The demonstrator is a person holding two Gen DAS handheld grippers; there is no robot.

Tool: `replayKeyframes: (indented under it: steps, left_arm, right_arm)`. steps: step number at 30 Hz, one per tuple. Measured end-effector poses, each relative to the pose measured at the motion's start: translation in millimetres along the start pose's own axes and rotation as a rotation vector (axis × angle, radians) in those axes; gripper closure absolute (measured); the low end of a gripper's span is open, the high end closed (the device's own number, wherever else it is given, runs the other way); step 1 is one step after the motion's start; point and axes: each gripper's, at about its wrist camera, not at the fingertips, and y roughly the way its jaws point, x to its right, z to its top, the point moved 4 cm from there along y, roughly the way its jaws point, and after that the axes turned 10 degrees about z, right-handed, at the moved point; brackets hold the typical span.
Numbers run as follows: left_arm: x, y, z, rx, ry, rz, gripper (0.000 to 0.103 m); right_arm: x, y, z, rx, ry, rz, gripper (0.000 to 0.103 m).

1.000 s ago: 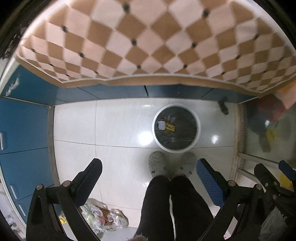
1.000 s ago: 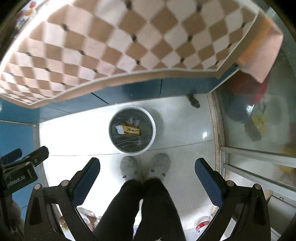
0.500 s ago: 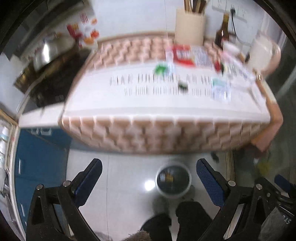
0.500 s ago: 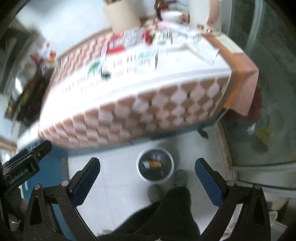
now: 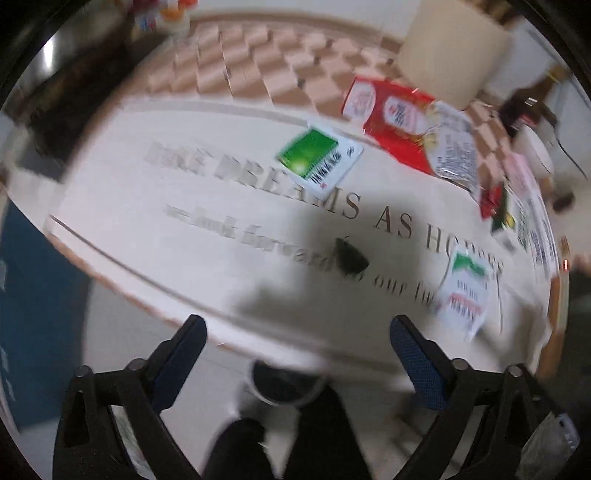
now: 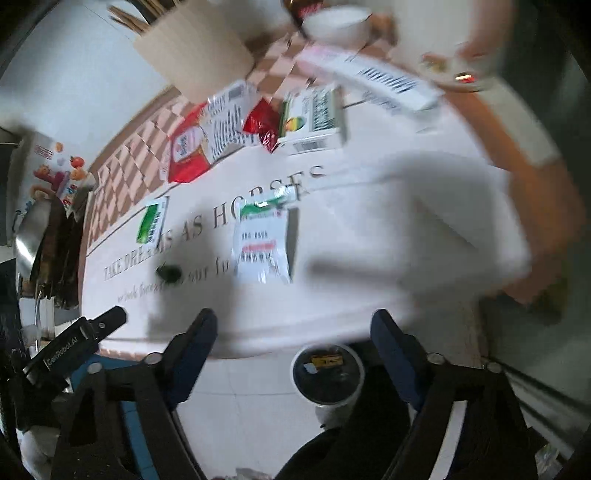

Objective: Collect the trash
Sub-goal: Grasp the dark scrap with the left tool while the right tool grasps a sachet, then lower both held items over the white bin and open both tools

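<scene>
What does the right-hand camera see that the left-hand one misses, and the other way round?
Only the right wrist view shows inside the white bin on the floor, a white bowl, a green-and-white carton and the other gripper's black body at its left edge. Only the left wrist view shows a dark bottle. Both show the lettered tablecloth, the red packet, the green-labelled wrapper, the white sachet, a small dark scrap and the beige holder. Each view shows its own fingers closing with nothing between them.

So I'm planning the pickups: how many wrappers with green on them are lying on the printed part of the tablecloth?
2. One green wrapper lies over the top line of lettering. A white wrapper with a green top lies over the lower line, nearer the edge. Blur may hide others.
</scene>
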Motion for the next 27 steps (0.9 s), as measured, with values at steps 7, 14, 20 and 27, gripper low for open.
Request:
replayKeyframes:
  steps: [7, 14, 20, 27]
  left_arm:
    - [32, 45, 28, -0.082, -0.060, -0.037, 0.090]
    - [42, 40, 17, 0.027, 0.055, 0.123, 0.090]
    - [17, 20, 4, 0.117, 0.087, 0.225, 0.091]
    - [2, -33, -14, 0.280, 0.159, 0.213, 0.092]
  right_arm:
    - [-7, 79, 48, -0.085, -0.045, -0.015, 0.029]
    - [-33, 92, 47, -0.009, -0.220, -0.138, 0.075]
    - [-27, 83, 45, 0.011, -0.178, -0.085, 0.102]
    - [-45, 32, 20, 0.112, -0.196, -0.055, 0.103]
